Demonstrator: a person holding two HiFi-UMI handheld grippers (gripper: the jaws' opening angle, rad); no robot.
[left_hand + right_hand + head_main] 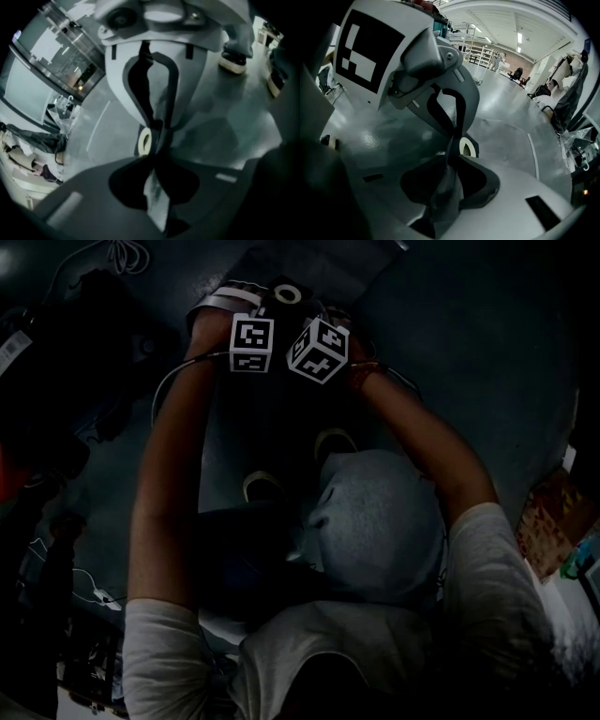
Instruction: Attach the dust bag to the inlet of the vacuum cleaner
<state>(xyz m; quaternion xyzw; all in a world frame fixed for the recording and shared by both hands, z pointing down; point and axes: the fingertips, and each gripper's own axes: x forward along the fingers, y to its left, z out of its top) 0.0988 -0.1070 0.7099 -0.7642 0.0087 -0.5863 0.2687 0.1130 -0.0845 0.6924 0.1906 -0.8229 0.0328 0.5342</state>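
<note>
Grey floor point(487, 352); dust bag point(157, 201) seemingly between grippers point(152, 154) point(452, 157)

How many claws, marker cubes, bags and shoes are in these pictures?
Claws: 2, left claw, right claw
Marker cubes: 2, left cube, right cube
Dust bag: 1
Shoes: 2, one shoe, other shoe
Total: 7

Dim head view (perhaps underexposed), brighter fisheye-warped gripper views
</note>
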